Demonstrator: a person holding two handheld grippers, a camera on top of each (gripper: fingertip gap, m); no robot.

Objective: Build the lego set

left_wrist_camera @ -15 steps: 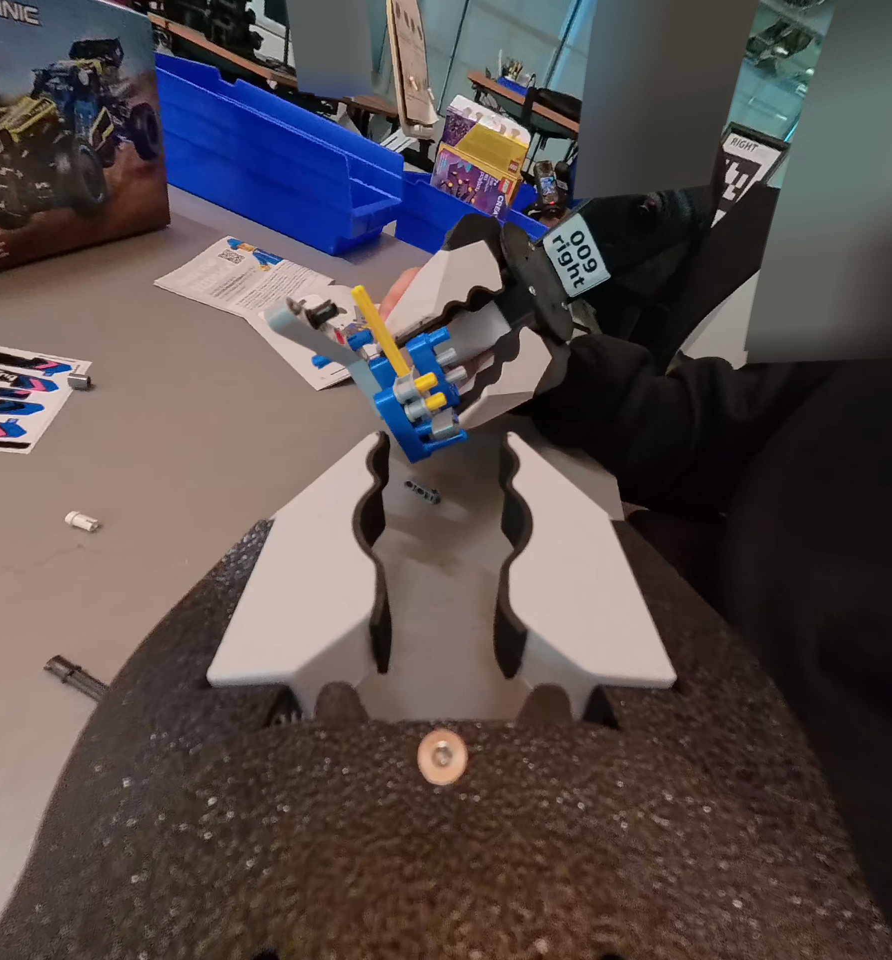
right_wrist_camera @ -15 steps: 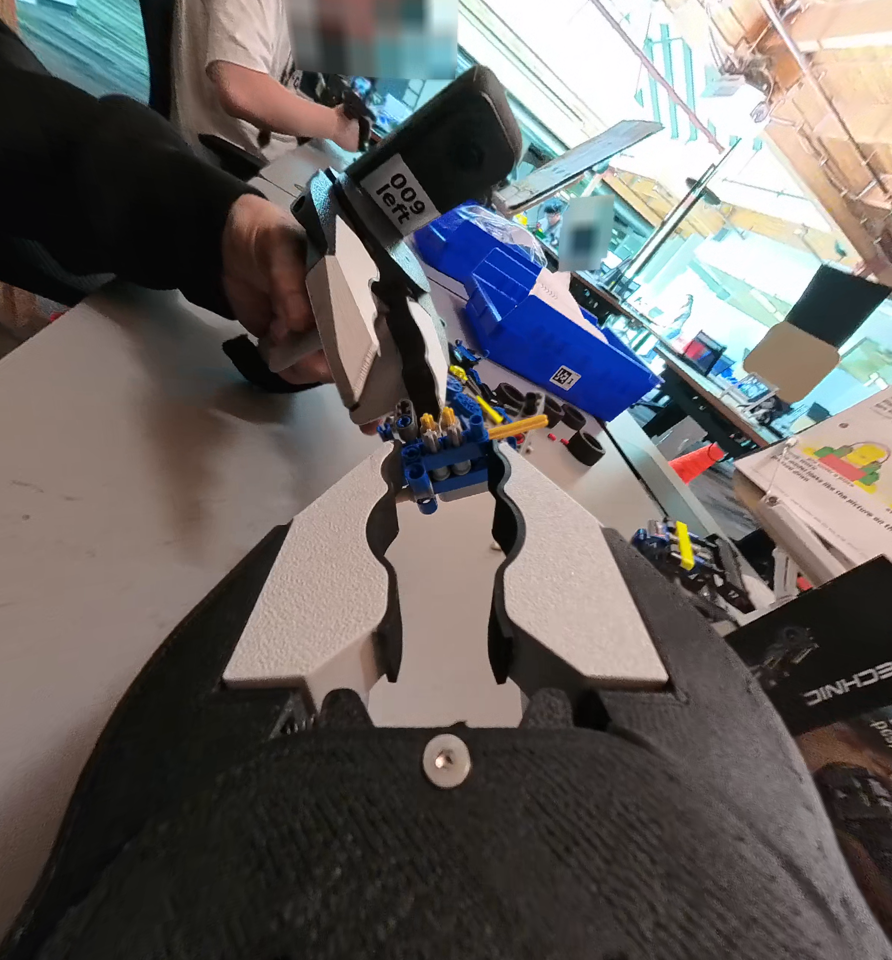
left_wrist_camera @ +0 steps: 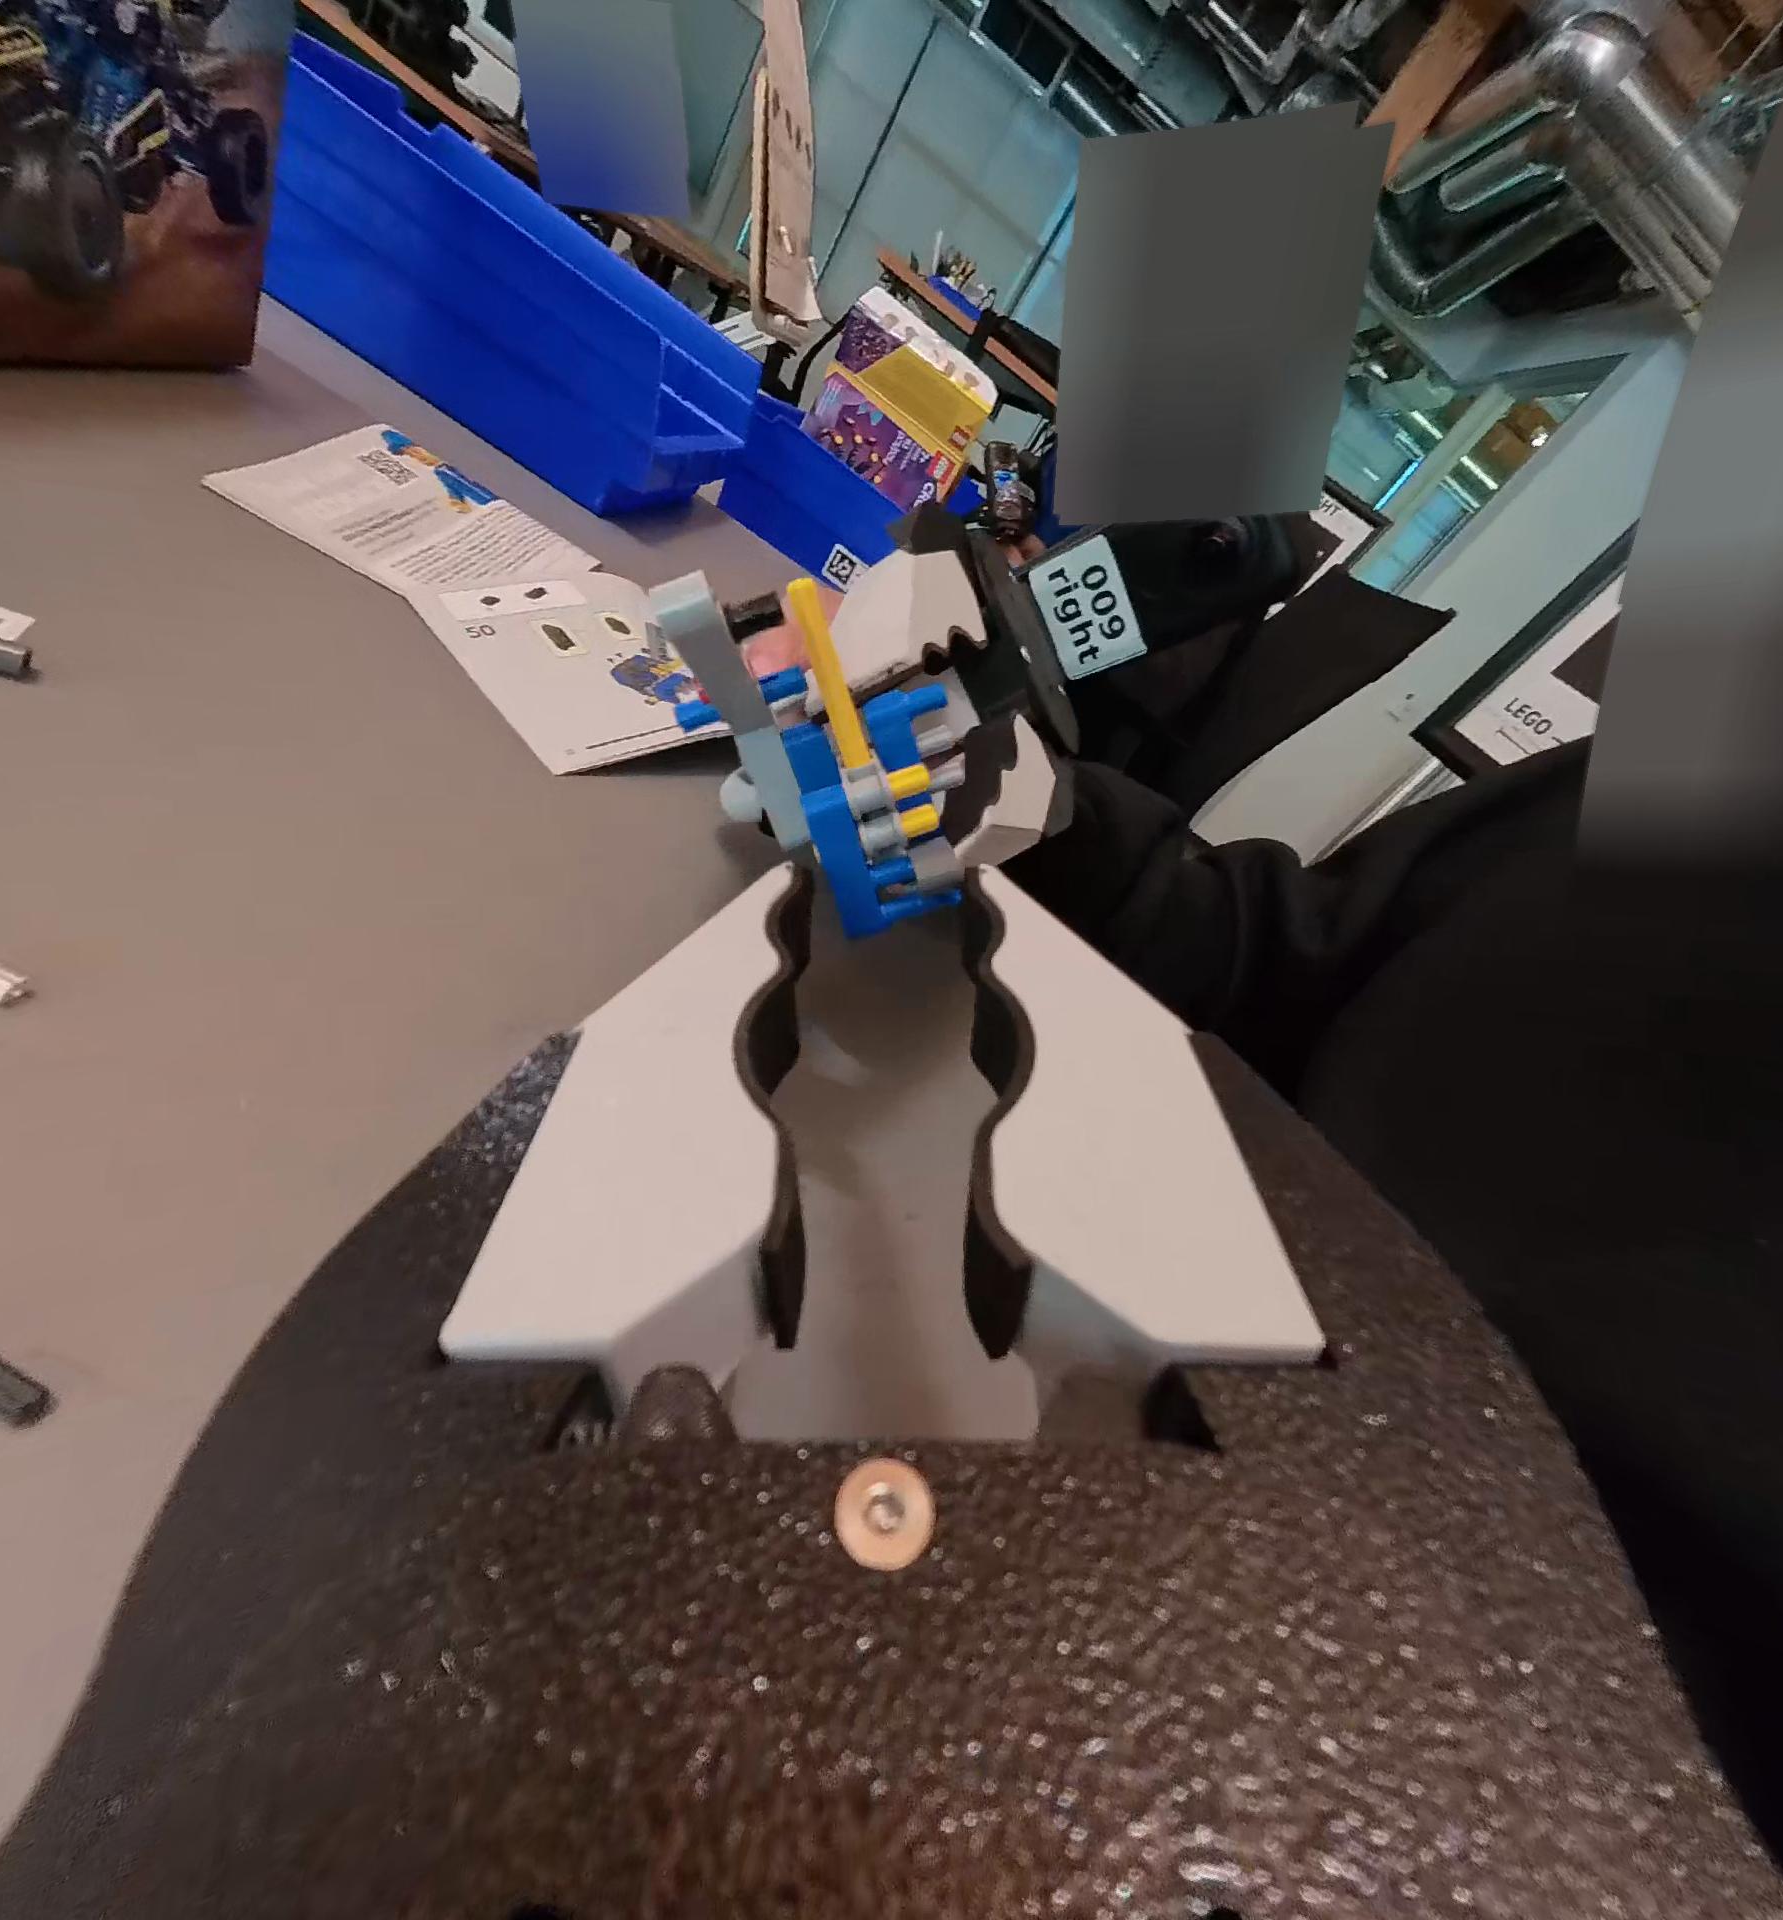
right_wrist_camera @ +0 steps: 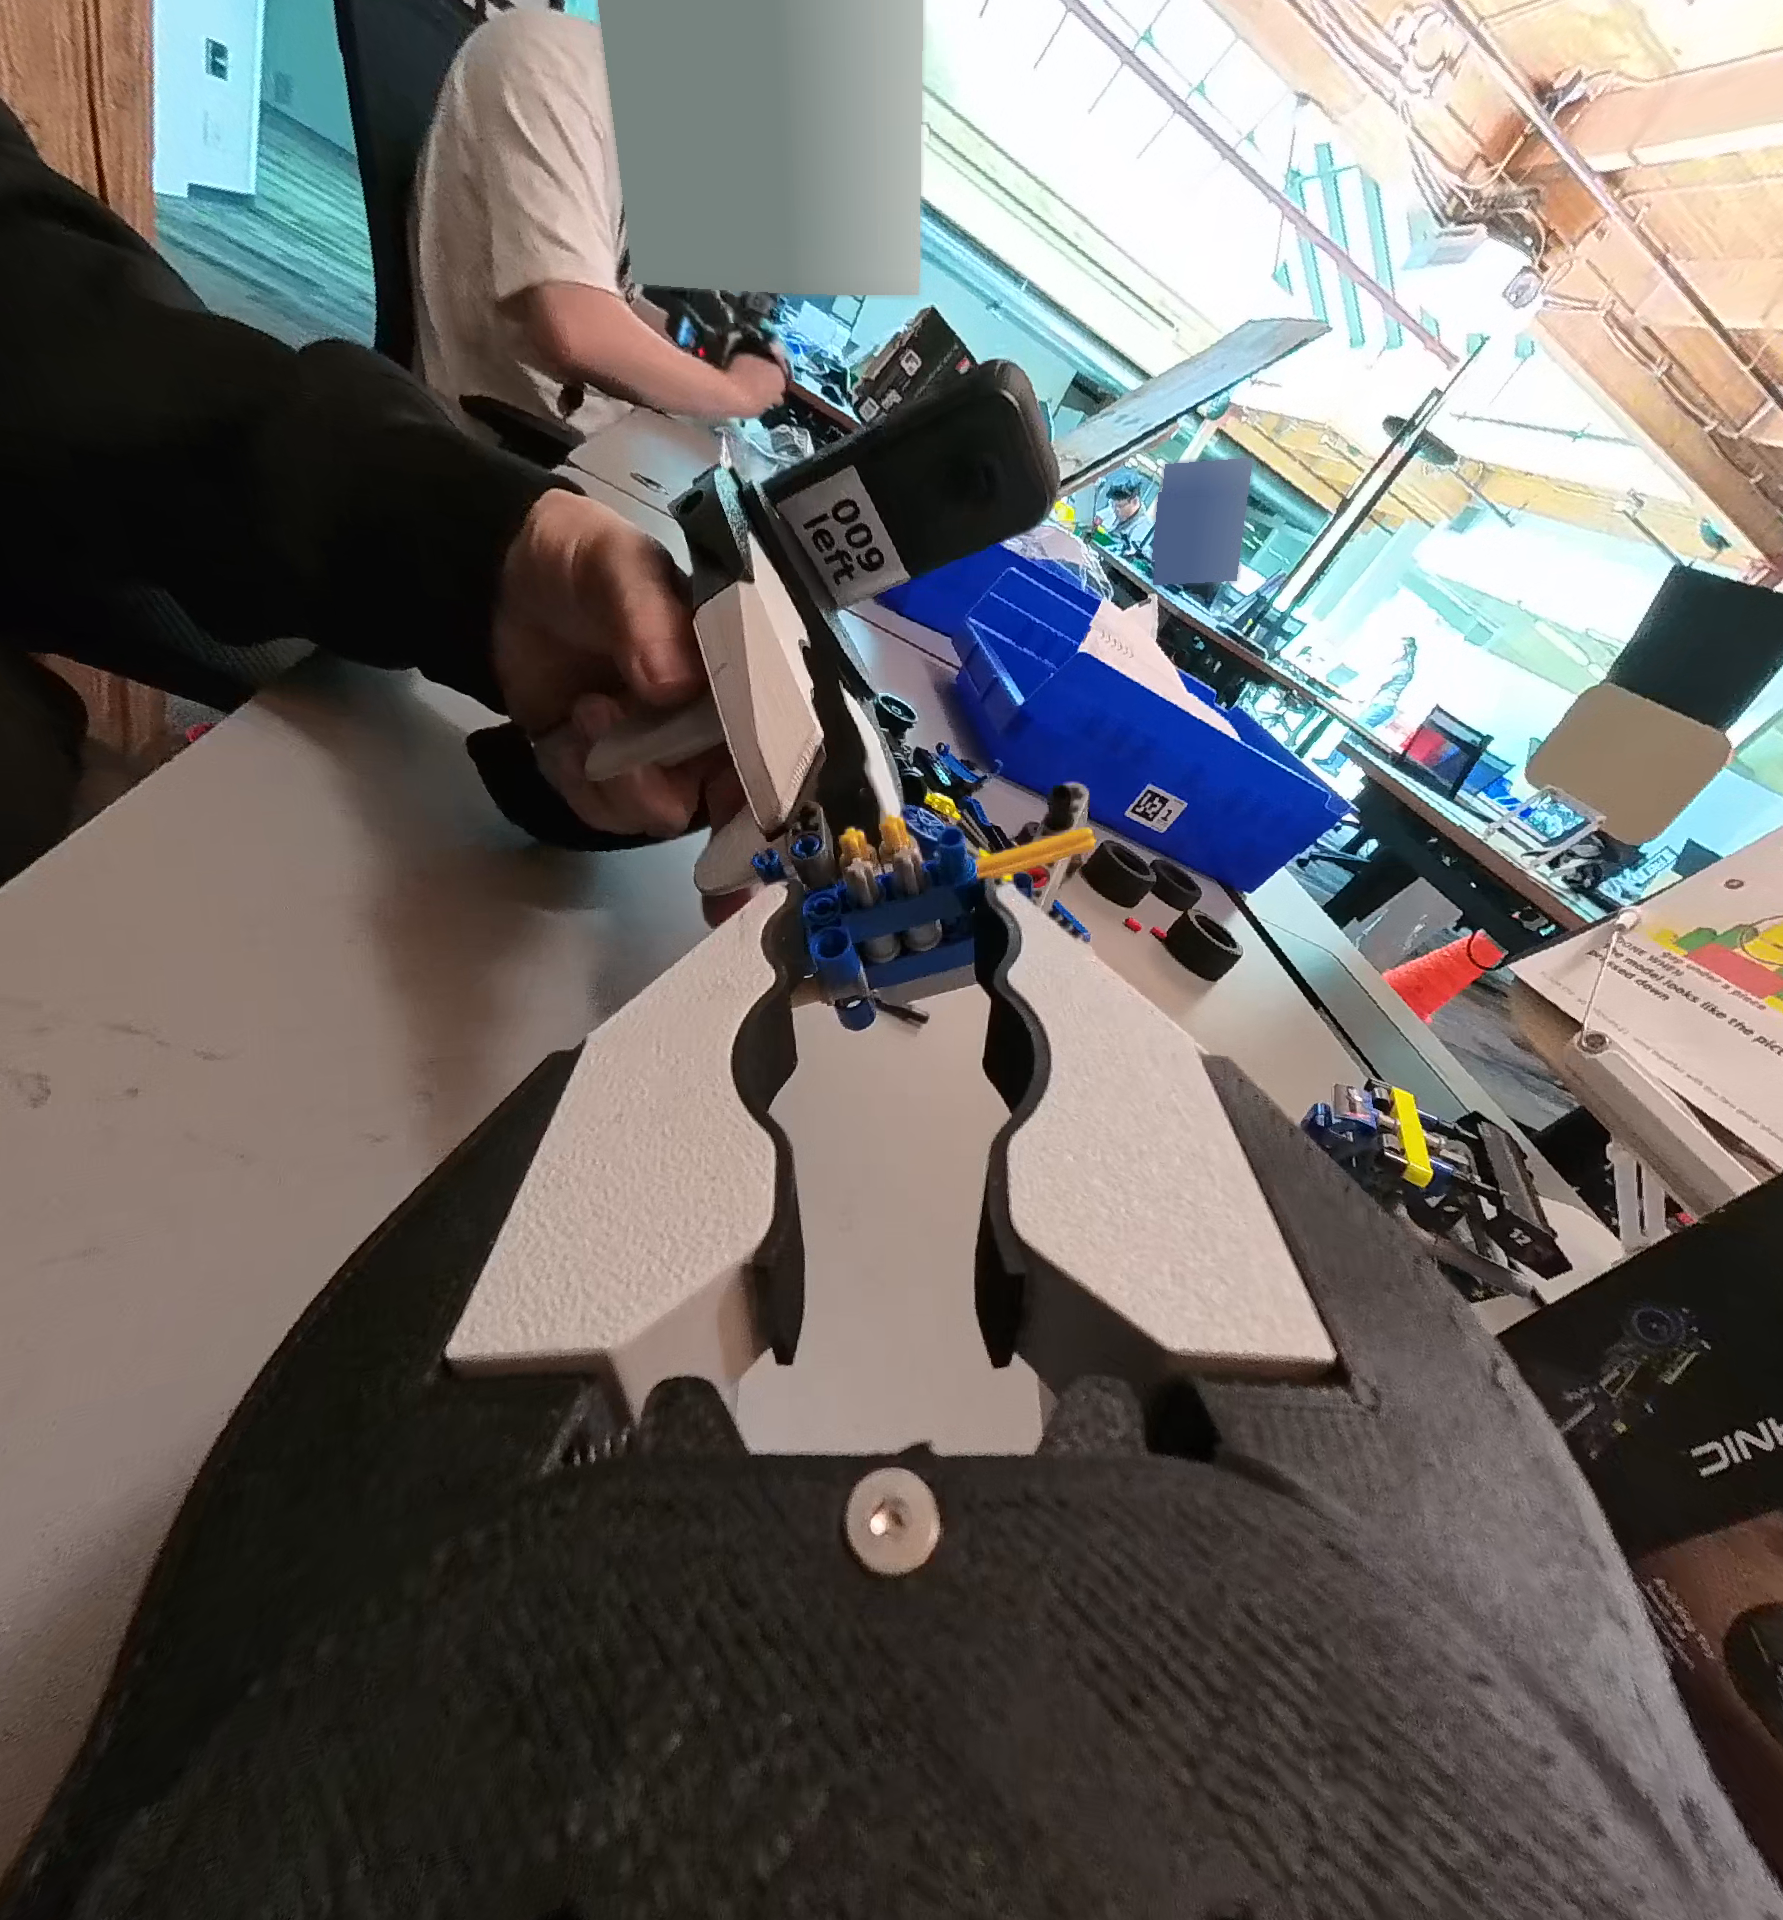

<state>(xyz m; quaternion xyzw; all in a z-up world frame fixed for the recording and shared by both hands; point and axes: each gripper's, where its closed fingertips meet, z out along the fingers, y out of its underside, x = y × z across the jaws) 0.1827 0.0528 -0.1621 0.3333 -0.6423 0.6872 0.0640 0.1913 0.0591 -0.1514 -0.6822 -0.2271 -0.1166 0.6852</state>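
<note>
1. grey table [left_wrist_camera: 243,935] is lying beneath both grippers.
2. right gripper [right_wrist_camera: 892,935] is pinching the blue lego assembly [right_wrist_camera: 882,930] at its fingertips, above the table.
3. left gripper [left_wrist_camera: 882,894] is standing spread, its tips flanking the assembly's lower end without clamping it.
4. yellow axle [left_wrist_camera: 830,675] is sticking up from the assembly, ahead of the left gripper.

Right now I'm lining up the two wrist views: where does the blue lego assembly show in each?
Left wrist view: lego assembly just above centre, at this gripper's fingertips, clamped by the right gripper.
Right wrist view: lego assembly at centre, between the right gripper's fingertips, left gripper just above.
Shared landmark: the blue bin.
</note>
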